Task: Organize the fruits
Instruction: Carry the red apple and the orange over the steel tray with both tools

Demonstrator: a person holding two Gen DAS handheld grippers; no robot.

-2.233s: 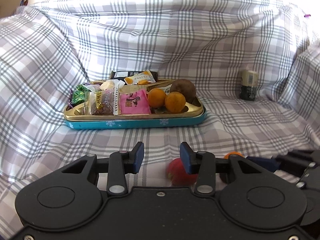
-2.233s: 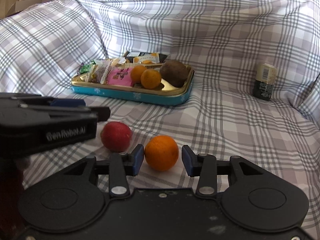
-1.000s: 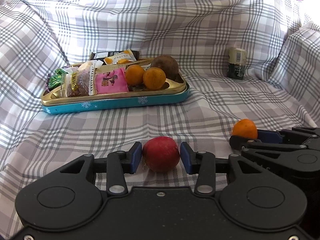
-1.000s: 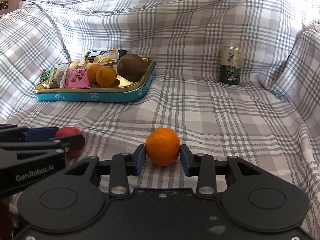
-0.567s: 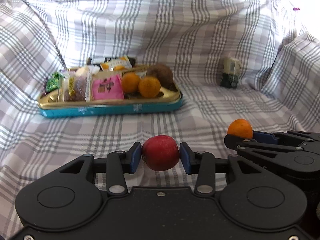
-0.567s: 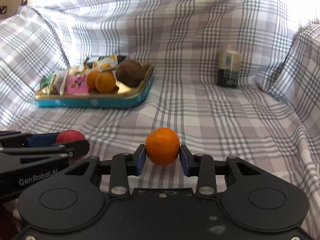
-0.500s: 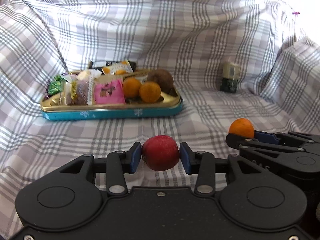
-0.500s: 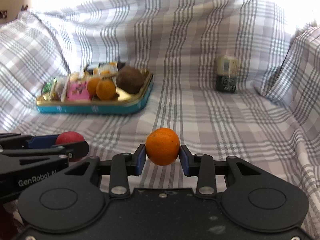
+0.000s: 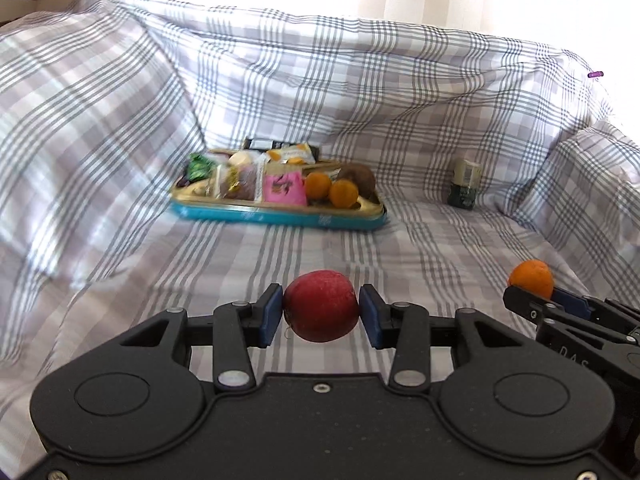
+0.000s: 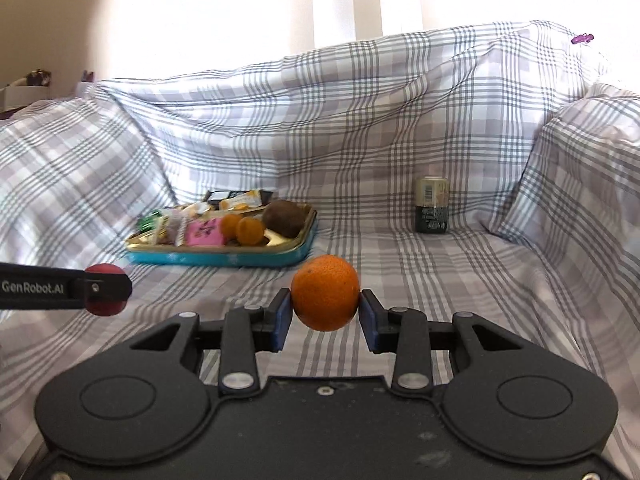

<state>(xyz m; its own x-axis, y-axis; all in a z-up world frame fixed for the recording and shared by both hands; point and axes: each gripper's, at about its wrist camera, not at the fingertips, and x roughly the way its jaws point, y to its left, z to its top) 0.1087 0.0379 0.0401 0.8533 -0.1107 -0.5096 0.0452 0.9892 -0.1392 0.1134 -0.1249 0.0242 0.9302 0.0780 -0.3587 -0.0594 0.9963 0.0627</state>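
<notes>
Both fruits lifted higher off cloth | left gripper (image 9: 321, 313) pinching red fruit (image 9: 321, 306), right gripper (image 10: 325, 310) pinching orange (image 10: 325, 298) | I judge transport step; next: carry to tray (image 9: 280, 213)

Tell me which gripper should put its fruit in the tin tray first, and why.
Probably the right. The right gripper holds the orange, and the tray has its bare corner beside the brown fruit on that near side. The left gripper, holding the red fruit, faces the snack packets.
</notes>
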